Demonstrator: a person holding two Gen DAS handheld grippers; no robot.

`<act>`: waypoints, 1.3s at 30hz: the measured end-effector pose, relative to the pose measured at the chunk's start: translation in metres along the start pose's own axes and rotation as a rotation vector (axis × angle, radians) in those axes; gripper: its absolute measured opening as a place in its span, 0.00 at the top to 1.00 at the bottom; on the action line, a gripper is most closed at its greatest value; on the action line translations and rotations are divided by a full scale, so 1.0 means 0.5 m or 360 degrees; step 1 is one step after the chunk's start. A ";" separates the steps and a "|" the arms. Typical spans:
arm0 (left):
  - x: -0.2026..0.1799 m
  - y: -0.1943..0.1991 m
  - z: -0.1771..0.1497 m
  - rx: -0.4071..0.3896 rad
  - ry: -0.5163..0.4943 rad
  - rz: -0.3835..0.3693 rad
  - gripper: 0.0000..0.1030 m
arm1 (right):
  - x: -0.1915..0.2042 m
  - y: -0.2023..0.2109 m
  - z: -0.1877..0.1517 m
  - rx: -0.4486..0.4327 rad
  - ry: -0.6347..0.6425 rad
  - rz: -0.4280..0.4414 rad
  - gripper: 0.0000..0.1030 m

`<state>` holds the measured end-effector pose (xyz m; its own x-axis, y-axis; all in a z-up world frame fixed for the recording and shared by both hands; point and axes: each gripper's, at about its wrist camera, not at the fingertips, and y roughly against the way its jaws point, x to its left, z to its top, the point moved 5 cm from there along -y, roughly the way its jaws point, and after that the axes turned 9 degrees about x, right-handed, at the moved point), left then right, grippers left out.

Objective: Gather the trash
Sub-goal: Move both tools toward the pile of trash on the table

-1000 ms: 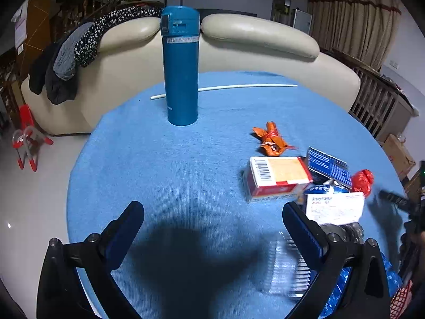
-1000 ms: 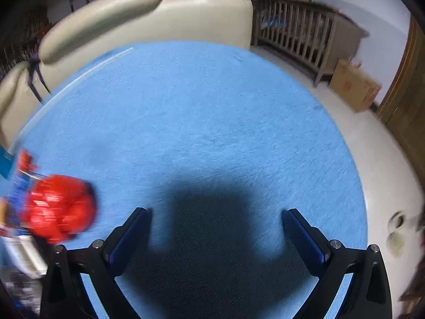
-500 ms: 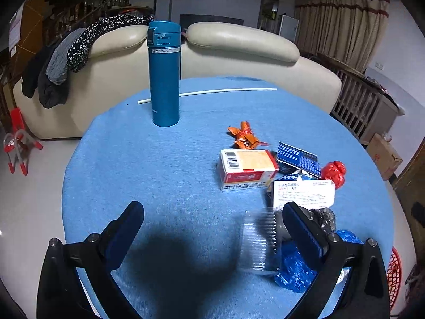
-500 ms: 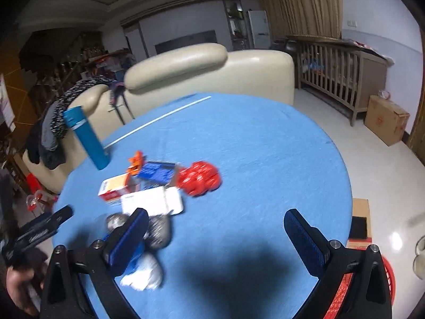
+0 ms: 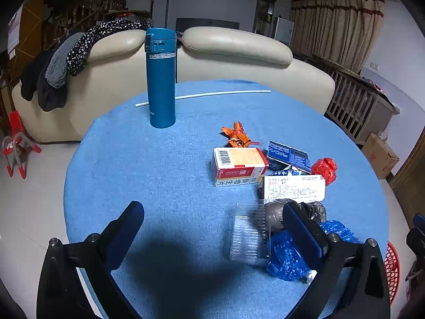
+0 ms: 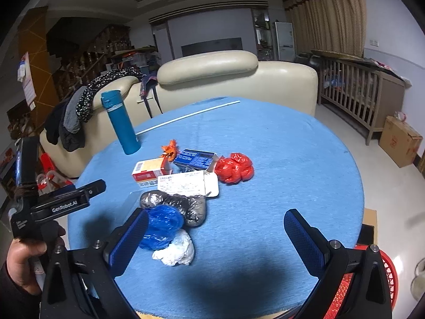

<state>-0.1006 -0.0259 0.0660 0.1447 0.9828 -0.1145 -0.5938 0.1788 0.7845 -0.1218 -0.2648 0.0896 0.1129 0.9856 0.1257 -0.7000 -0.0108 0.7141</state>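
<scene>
Left wrist view: your left gripper (image 5: 212,228) is spread wide and holds nothing. No collecting is visible yet; all the trash lies on the blue table (image 5: 159,164). Count: 3 boxes, led by the red-and-white box (image 5: 239,166), 1 orange wrapper (image 5: 237,137), 1 clear tray (image 5: 248,235).

Right wrist view: your right gripper (image 6: 215,236) is also spread and empty. Count: 1 red bag (image 6: 234,168), 1 blue bag (image 6: 162,226), 1 white wad (image 6: 176,251). The red basket (image 6: 366,289) waits beside the table.
</scene>
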 end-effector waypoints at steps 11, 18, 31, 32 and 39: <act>-0.006 0.007 -0.001 -0.0010 -0.0009 -0.0011 0.00 | 0.017 0.007 -0.003 -0.0012 0.0039 0.0035 0.00; -0.010 0.005 -0.002 -0.0006 -0.0012 -0.0014 0.00 | 0.018 0.005 -0.004 -0.0011 0.0038 0.0042 0.00; -0.020 0.010 -0.001 -0.0015 -0.0035 -0.0019 0.00 | 0.012 0.009 -0.006 -0.0024 0.0032 0.0045 0.00; -0.020 0.011 0.000 -0.0017 -0.0036 -0.0017 0.00 | 0.012 0.009 -0.006 -0.0022 0.0032 0.0048 0.00; -0.023 0.012 0.001 -0.0020 -0.0043 -0.0018 0.00 | 0.013 0.008 -0.006 -0.0023 0.0036 0.0052 0.00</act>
<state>-0.1055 -0.0361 0.0723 0.1726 0.9792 -0.1065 -0.6019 0.1905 0.7755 -0.1260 -0.2581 0.0912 0.0741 0.9883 0.1333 -0.7130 -0.0409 0.7000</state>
